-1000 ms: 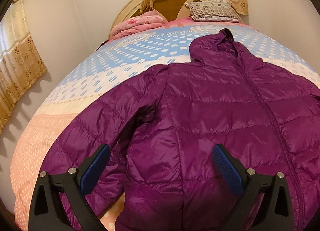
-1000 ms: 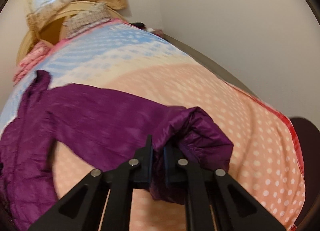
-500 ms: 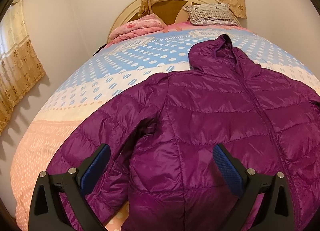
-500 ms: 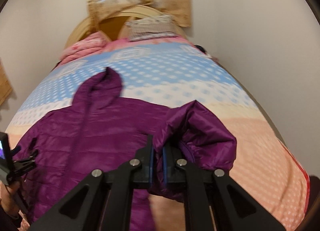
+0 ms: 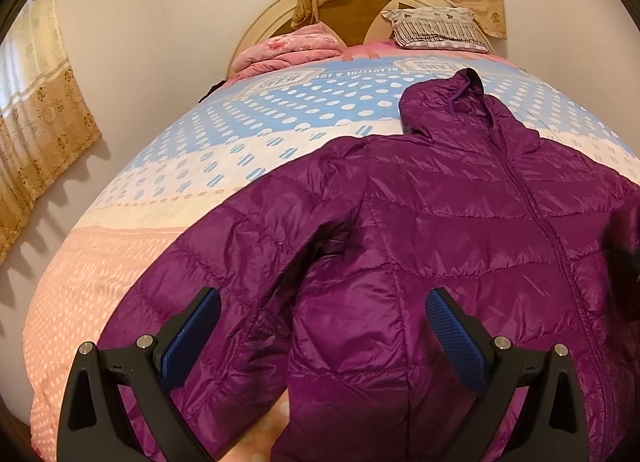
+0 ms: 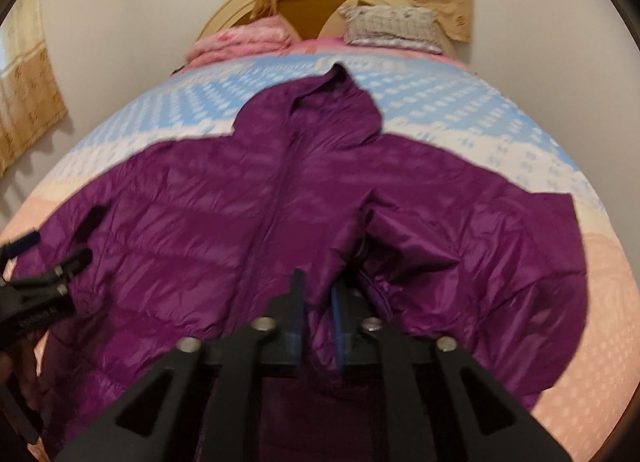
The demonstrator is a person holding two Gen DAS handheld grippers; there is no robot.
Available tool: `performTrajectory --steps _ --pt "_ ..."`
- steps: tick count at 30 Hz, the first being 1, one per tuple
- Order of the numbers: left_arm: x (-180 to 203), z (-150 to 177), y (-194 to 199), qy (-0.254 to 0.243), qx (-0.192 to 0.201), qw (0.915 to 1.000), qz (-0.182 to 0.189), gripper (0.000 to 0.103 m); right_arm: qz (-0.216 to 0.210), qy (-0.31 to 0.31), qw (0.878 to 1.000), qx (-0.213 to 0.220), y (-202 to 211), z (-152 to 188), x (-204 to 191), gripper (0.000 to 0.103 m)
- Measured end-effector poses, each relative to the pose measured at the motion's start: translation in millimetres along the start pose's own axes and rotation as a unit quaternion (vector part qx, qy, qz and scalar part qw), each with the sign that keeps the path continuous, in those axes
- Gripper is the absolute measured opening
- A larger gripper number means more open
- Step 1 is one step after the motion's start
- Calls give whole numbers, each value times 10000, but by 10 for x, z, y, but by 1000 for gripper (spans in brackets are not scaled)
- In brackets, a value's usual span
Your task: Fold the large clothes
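Observation:
A purple hooded puffer jacket (image 5: pixel 440 221) lies face up on the bed, zipper closed, hood toward the headboard. My left gripper (image 5: pixel 322 298) hovers open over its lower left side, blue pads wide apart, nothing between them. It also shows at the left edge of the right wrist view as the left gripper (image 6: pixel 56 248). The jacket's right sleeve (image 6: pixel 500 254) is folded inward, its cuff end beside my right gripper (image 6: pixel 317 302). That gripper's jaws are opening over the jacket (image 6: pixel 200 221) front. Purple fabric shows in the gap, and the pads no longer pinch it.
The bed (image 5: pixel 120 254) has a dotted cover in blue, white and peach bands. A pink folded blanket (image 5: pixel 292 49) and a grey patterned pillow (image 5: pixel 436 27) lie by the headboard. Curtains (image 5: pixel 36 133) hang on the left wall; walls stand close on both sides.
My right gripper carried the pinched sleeve leftward from the bed's right side over the jacket's front, and its jaws have now parted. The left gripper stayed open in place.

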State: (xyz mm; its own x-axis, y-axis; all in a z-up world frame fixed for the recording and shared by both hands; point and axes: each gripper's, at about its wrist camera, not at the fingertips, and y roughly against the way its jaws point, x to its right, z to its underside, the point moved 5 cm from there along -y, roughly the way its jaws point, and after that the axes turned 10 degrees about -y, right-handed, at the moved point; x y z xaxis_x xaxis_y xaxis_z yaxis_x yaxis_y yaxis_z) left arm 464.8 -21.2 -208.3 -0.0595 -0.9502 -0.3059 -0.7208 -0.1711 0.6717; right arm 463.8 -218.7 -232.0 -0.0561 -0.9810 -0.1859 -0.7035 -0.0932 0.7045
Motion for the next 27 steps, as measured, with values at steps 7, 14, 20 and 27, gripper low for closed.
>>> performTrajectory --steps 7,14,20,27 --pt "86 -202 191 112 183 9997 90 102 -377 262 9982 396 799 308 124 85" --pt "769 -467 503 -22 470 9956 805 102 568 -703 9906 1027 1197 513 1080 94" --pt "1485 -667 692 -223 567 9877 1438 102 909 -871 9883 859 1113 775 1386 94" --pt "2092 -666 632 -812 511 9801 1738 102 888 -858 9894 762 976 978 1374 94"
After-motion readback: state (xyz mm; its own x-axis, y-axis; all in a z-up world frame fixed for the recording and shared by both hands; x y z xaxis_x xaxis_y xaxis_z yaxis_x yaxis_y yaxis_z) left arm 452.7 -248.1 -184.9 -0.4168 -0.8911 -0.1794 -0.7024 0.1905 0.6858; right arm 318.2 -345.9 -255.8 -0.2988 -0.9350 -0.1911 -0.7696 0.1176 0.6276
